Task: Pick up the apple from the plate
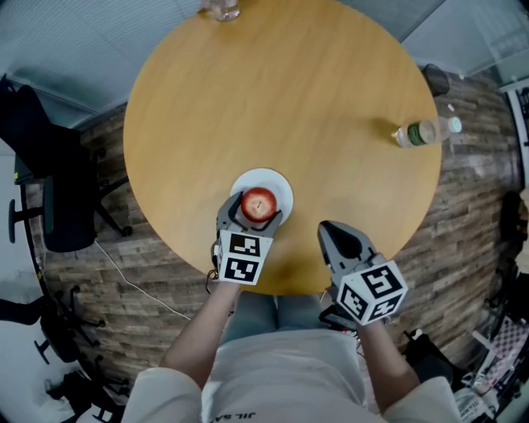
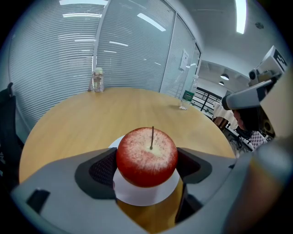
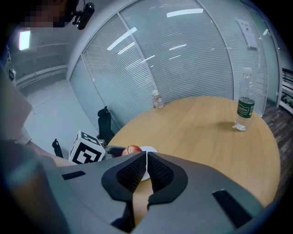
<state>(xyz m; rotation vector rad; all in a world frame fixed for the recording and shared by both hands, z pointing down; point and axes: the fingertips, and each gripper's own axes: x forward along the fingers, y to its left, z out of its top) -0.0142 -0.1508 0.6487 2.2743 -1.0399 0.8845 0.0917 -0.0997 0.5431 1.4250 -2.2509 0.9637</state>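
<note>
The plate [image 1: 283,187] lies on the bench [image 1: 281,99], close to its near edge and a little left of the middle. The apple [image 1: 259,203] is over the plate's near part, caught between the two jaws of the left tool [image 1: 251,213]. The right tool [image 1: 337,235] is just right of the plate, at the bench's near edge, with its jaws together. A bottle [image 1: 423,131] stands well apart at the right rim and a jar [image 1: 221,8] at the far rim. A chair [image 1: 50,173] stands on the floor, left of the bench.
</note>
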